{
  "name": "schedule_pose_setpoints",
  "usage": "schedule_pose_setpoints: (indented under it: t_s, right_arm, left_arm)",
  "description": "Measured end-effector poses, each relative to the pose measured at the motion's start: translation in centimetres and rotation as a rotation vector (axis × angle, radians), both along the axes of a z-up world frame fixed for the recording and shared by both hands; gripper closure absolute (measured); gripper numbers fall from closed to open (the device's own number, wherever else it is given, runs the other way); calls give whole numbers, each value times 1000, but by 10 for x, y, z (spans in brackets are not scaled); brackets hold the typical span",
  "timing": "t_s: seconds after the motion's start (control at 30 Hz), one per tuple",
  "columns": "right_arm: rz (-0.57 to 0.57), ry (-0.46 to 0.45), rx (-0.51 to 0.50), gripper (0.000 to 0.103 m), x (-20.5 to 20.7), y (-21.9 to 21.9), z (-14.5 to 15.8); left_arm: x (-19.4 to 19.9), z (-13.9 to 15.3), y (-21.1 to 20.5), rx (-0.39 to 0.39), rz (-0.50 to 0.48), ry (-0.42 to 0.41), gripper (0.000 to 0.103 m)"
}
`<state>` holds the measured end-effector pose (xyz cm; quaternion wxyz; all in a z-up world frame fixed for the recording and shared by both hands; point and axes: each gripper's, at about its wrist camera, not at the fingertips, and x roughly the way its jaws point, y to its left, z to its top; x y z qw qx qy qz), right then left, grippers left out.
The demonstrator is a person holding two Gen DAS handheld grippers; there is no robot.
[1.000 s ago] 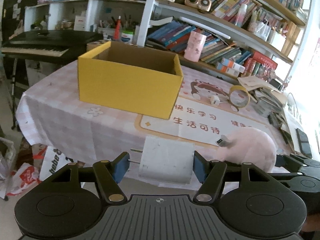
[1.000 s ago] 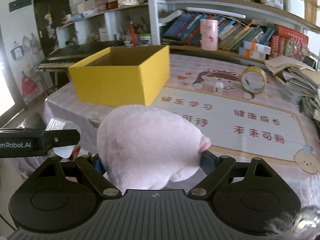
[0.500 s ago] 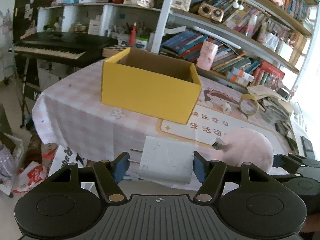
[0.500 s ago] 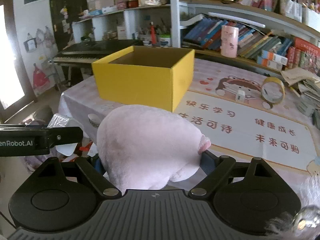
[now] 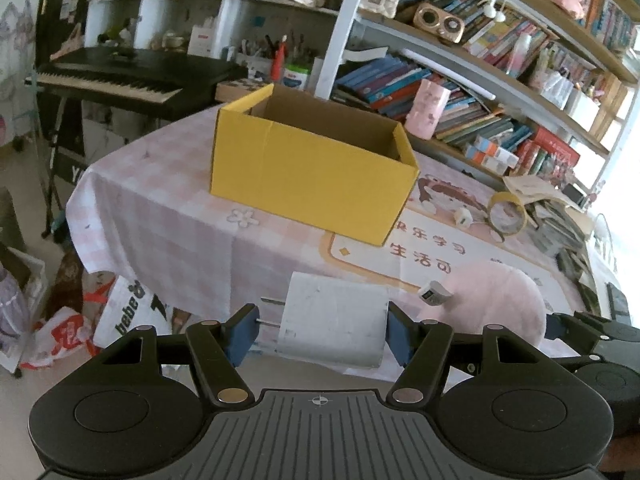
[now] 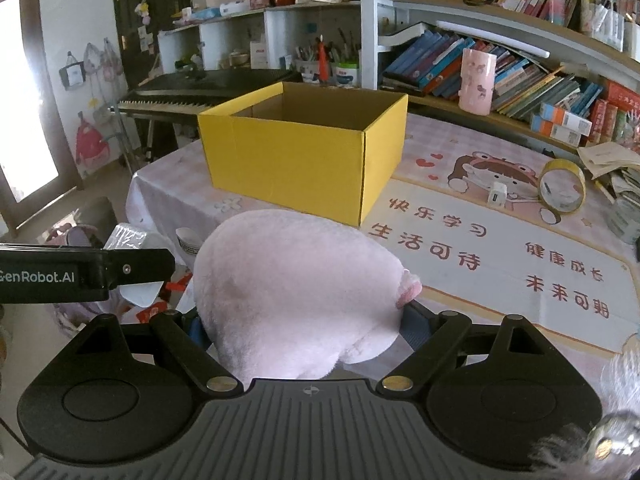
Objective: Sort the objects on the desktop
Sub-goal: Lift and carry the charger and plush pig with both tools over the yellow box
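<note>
We hold 2 grippers at the near edge of the table [image 5: 168,216]. Our left gripper [image 5: 320,330] pinches a white power adapter [image 5: 334,326] between its 2 blue pads, prongs pointing left. Our right gripper [image 6: 304,322] is clamped on a pink plush toy [image 6: 296,280], jaws wide around its soft body. Farther across the pink checked cloth stands the open yellow box [image 6: 304,148], flaps up, only bare cardboard showing of its inside. Right of it, on the printed mat [image 6: 500,248], a small white charger [image 6: 497,193] lies just beside a roll of yellow tape [image 6: 562,186] standing on edge. Bookshelves [image 5: 460,92] fill the far side.
</note>
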<state>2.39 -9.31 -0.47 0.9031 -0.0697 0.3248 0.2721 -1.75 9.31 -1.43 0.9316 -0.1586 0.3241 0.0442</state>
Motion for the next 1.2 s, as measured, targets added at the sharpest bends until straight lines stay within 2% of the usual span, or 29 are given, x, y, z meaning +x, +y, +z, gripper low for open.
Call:
schedule_pose_setpoints:
  t_s: [0.23, 0.4, 0.6, 0.87, 1.03, 1.2]
  right_arm:
    - [22, -47, 15, 16, 27, 3, 6]
    - [38, -119, 20, 16, 56, 5, 19]
    - [43, -194, 63, 16, 100, 7, 42]
    - [71, -247, 113, 16, 165, 19, 66]
    - [100, -256, 131, 16, 199, 31, 73]
    - [116, -222, 136, 16, 234, 43, 73]
  left_arm:
    - [25, 3, 6, 11, 30, -17, 37]
    - [50, 11, 9, 31, 31, -42, 37]
    - [89, 33, 17, 81, 32, -119, 37]
    - [150, 57, 28, 137, 49, -186, 37]
    - [182, 56, 32, 170, 90, -185, 37]
    - [217, 42, 33, 211, 87, -124, 37]
